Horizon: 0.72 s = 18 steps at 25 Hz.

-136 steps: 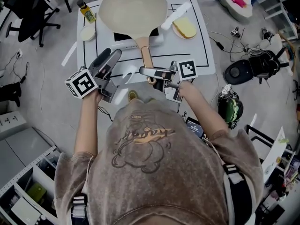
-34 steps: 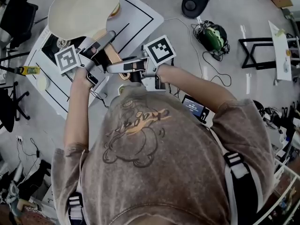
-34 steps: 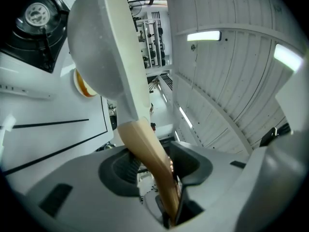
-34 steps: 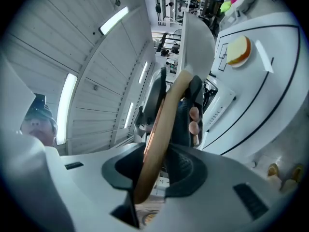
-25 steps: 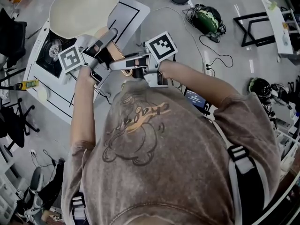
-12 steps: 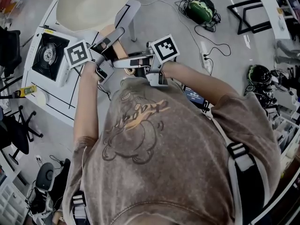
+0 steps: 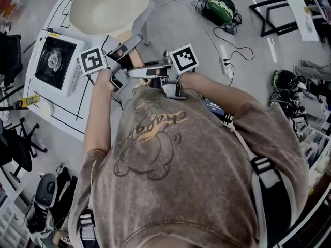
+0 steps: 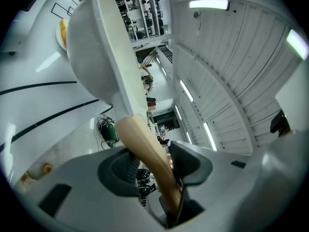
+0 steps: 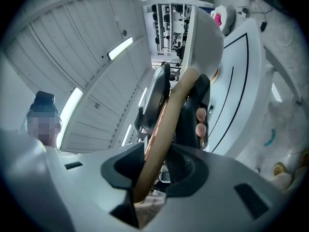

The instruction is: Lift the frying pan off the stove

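**Head view with both gripper views.** A white table [image 7: 59,112], ruled with black lines, filled the upper left of the head view. A cream frying pan [image 7: 109,6] was held over the far part of the table. It was clear of the stove [image 7: 51,61], which stood on the table to the pan's lower left in that view. In the left gripper view the pan's pale underside showed with the table surface visible beneath it, the two not touching.

The left gripper [image 7: 135,39] and the right gripper [image 7: 133,72] met in front of the person's chest, each carrying its marker cube. The pan's wooden handle [image 8: 145,151] ran back from the bowl and passed between both pairs of jaws.

In the left gripper view the jaws were clenched on the handle, with the pads pressed against its two sides. In the right gripper view the jaws likewise clamped the handle nearer its end, and the left gripper was visible farther up the shaft.

A green helmet [image 7: 220,9] lay on the floor, well apart from the table.
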{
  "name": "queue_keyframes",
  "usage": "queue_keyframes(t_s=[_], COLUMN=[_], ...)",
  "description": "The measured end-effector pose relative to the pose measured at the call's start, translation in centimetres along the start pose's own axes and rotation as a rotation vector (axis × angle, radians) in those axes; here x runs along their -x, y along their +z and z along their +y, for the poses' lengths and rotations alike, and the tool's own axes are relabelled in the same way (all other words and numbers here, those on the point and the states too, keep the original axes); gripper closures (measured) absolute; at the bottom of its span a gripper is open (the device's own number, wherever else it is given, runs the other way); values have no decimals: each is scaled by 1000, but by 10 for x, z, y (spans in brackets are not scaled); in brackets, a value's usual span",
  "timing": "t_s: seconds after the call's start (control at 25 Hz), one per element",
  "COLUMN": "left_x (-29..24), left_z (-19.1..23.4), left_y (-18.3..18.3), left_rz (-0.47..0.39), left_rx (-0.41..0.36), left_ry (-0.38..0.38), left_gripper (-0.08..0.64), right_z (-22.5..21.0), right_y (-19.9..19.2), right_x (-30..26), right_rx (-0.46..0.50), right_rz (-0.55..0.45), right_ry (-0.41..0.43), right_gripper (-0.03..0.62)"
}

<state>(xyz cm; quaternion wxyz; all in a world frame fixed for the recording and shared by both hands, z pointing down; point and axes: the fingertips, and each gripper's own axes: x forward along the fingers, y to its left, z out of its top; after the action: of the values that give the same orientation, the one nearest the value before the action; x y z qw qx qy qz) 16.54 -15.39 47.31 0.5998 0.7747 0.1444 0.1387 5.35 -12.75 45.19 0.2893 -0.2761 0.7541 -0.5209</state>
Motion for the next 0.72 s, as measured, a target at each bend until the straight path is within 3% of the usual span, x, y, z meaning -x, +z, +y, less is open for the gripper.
queue_keyframes(t_s=[0.72], left_x=[-1], left_z=[1], left_y=[9], left_rz=[-1], left_rx=[20], left_ry=[-8], left_gripper=[358], right_z=[-2], right_y=[10], right_x=[-3], right_rx=[3], right_rz=[17], right_ry=[-7], right_gripper=[454])
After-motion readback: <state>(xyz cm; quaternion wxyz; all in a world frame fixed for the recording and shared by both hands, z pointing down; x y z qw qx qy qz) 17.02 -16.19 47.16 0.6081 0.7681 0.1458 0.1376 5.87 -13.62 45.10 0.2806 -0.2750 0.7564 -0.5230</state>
